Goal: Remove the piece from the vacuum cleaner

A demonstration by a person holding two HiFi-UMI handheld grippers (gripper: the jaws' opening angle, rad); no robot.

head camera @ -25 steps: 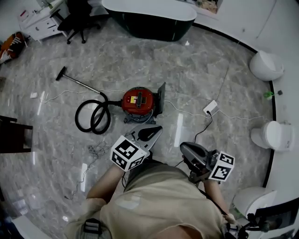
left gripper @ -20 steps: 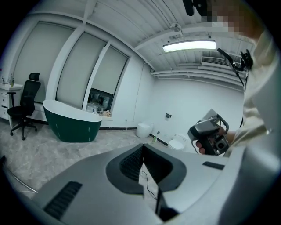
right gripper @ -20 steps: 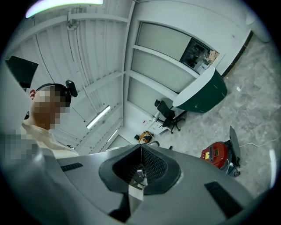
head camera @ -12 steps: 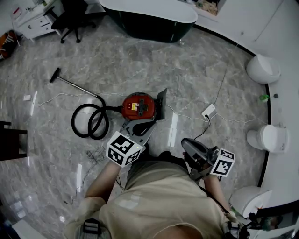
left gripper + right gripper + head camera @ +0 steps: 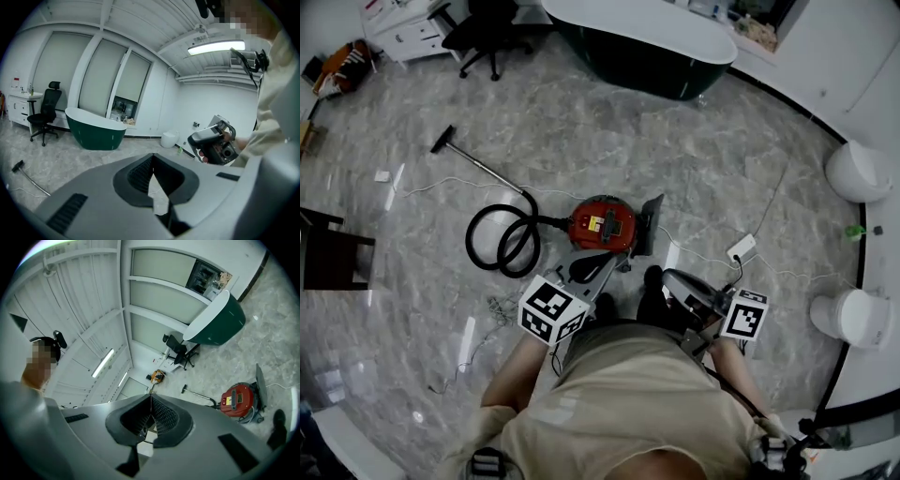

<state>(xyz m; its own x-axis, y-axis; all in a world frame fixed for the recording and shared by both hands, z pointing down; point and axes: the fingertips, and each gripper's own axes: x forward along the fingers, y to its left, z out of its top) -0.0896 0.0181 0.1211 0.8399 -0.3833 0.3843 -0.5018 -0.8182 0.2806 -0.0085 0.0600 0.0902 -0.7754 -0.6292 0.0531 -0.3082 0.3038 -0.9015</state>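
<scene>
The red vacuum cleaner [image 5: 603, 223] stands on the marble floor just ahead of the person's shoes [image 5: 652, 286]. Its black hose [image 5: 502, 242] coils to the left, and the wand ends in a floor head [image 5: 445, 141]. A dark flat panel [image 5: 652, 225] stands upright against its right side. My left gripper [image 5: 605, 258] hovers shut and empty just short of the vacuum, its tips meeting [image 5: 153, 161]. My right gripper [image 5: 670, 278] is right of the vacuum, also shut and empty [image 5: 151, 397]. The right gripper view shows the vacuum [image 5: 238, 400] low at the right.
A dark green bathtub [image 5: 647, 42] and an office chair [image 5: 487, 33] stand at the far side. A white power strip [image 5: 741, 248] with its cable lies right of the vacuum. A dark stool [image 5: 333, 253] is at the left, white toilets [image 5: 861, 171] along the right wall.
The person has stepped closer to the vacuum, and shoes now show beside it. Both grippers have moved forward towards it, still shut.
</scene>
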